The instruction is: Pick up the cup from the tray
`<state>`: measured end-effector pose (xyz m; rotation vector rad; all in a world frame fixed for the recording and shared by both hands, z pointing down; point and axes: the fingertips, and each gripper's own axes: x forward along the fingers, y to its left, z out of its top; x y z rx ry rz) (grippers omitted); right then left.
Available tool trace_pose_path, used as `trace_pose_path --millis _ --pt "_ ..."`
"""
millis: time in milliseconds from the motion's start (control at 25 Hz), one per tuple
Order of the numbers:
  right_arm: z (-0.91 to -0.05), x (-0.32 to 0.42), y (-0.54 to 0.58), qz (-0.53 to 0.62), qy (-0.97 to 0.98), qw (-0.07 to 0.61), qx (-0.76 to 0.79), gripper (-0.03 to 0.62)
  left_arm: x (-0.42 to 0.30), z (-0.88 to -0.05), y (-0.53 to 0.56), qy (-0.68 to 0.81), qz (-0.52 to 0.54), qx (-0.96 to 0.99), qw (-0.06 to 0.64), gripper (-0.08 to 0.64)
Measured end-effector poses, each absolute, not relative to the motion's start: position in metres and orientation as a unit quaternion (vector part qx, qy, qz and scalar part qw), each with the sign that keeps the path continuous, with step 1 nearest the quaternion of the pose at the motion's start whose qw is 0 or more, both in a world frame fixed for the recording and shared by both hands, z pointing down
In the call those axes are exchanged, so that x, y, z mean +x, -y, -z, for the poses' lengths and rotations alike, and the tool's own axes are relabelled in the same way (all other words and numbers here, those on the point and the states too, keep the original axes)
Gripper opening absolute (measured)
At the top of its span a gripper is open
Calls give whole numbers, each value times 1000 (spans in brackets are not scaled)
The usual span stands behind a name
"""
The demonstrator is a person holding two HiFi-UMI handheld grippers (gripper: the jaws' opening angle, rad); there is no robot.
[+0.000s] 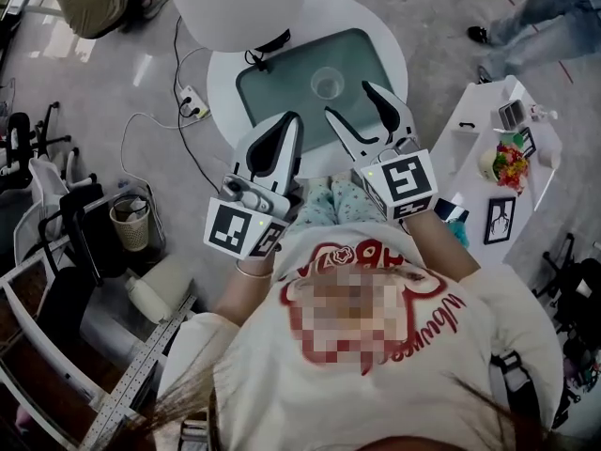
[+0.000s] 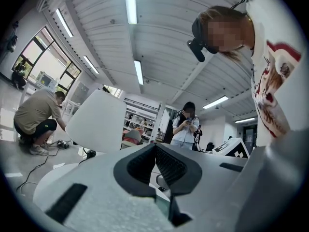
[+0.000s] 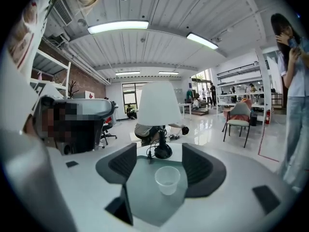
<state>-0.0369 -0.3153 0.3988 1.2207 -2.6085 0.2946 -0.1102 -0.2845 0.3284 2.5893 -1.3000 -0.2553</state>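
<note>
Jaws of the right gripper (image 1: 349, 100) stand spread wide, pinching nothing. Those of the left gripper (image 1: 289, 120) are pressed together and empty. The clear cup (image 1: 326, 84) stands upright on the grey-green tray (image 1: 272, 87), on a round white table (image 1: 390, 40), just beyond the right gripper and untouched.
</note>
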Motion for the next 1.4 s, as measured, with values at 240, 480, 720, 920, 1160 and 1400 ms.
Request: trace_pose_path --millis 240,480,720,920,1160,1400 --pt "-425 -39 317 -116 889 142 419 269 -114 -341 285 448 85 881 129 14" --pt "-453 -37 320 -130 883 156 422 270 -116 -356 284 450 81 879 135 14" --pt "-479 -40 320 -140 882 172 417 270 -117 -367 284 453 78 878 136 14" --pt "-496 -46 319 -157 879 180 412 272 -120 -378 280 457 74 874 146 14" --pt "-517 -45 324 -169 873 197 413 272 -120 -394 276 460 70 871 160 14" --pt "-537 -44 324 -177 867 215 413 272 -119 -404 273 462 70 868 170 14"
